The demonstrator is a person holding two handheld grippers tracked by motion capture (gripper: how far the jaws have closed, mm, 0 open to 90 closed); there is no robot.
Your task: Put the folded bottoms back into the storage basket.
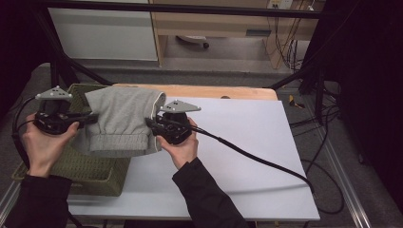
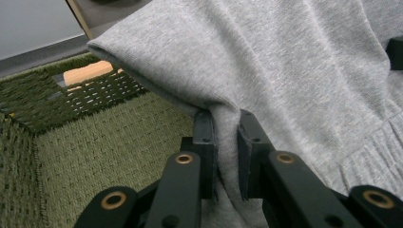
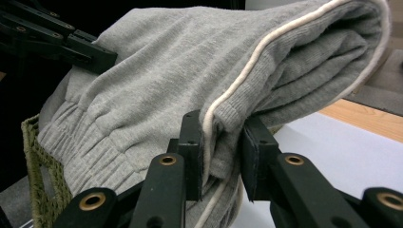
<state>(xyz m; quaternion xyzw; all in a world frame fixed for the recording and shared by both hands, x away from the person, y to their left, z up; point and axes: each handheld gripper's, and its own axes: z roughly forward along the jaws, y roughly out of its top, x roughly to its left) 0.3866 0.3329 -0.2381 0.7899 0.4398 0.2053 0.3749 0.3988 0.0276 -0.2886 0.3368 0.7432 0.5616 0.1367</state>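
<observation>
We look down on a worktop (image 1: pixel 247 156) covered by a white sheet, with a strip of bare light wood (image 1: pixel 214 91) showing along its far edge. Beyond it lies a grey floor (image 1: pixel 228 59) — dim, lit more brightly toward the back of the room. At the far left stands a white cabinet (image 1: pixel 102 33), and beside it a light wooden desk (image 1: pixel 209 21) with a chair castor (image 1: pixel 205 45) visible underneath. Black frame bars (image 1: pixel 190 8) cross the top and slant down at both sides. To the right, black cables (image 1: pixel 328 118) trail over the floor, and a dark curtain (image 1: pixel 370 95) closes off that side — the left edge is equally dark.
</observation>
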